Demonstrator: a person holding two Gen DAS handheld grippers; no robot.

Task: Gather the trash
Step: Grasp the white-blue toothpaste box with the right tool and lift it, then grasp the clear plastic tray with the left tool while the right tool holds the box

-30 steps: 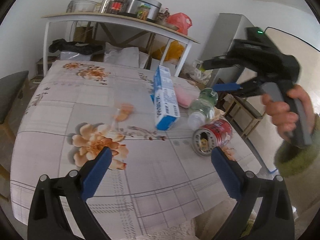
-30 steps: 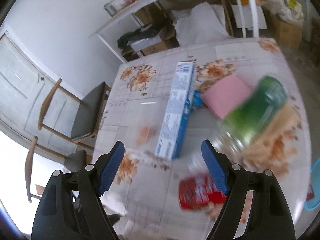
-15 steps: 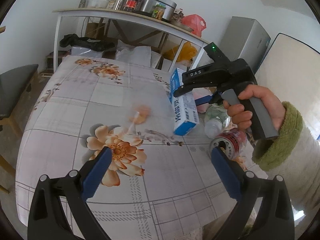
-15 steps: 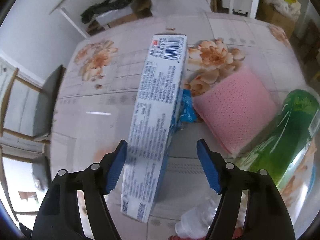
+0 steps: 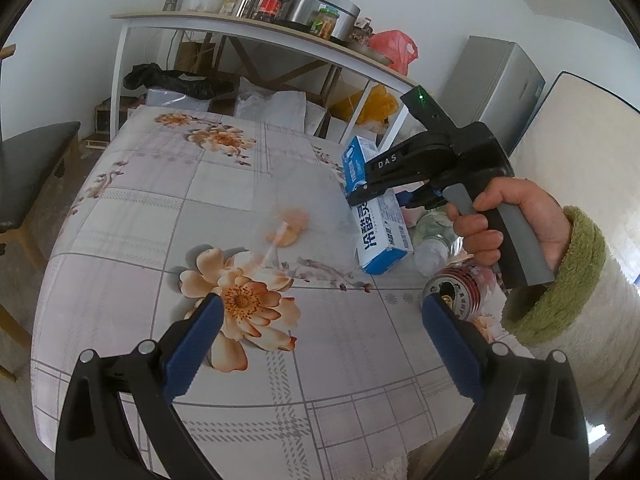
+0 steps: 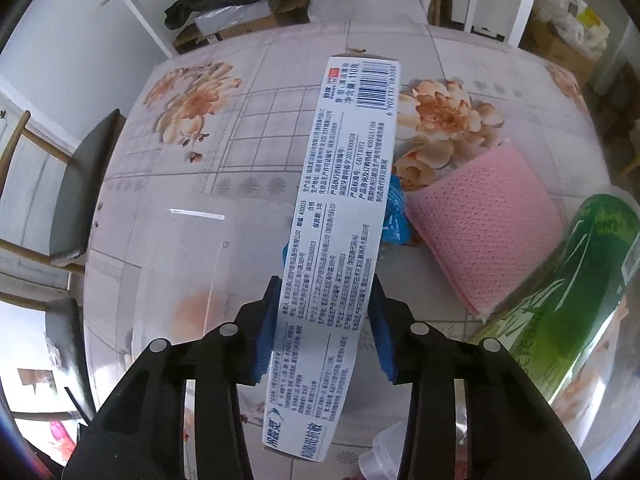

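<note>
Left wrist view: left gripper hovers over the floral table, fingers wide apart, nothing between them. Past it, a hand in a green cuff holds the right gripper's handle, nose pointed down at the box. The box lies on the table's right half, long side running away from the camera. Just right of it a clear bottle on its side, and a red can also on its side, open end toward the camera, near the table edge.

Right wrist view: right gripper straddles the box near its near end, fingers narrow and closing, blue pads at both long sides, apparently touching. Box still flat on the table. Pink cloth just right of it, a blue wrapper between them, green bottle at far right.
</note>
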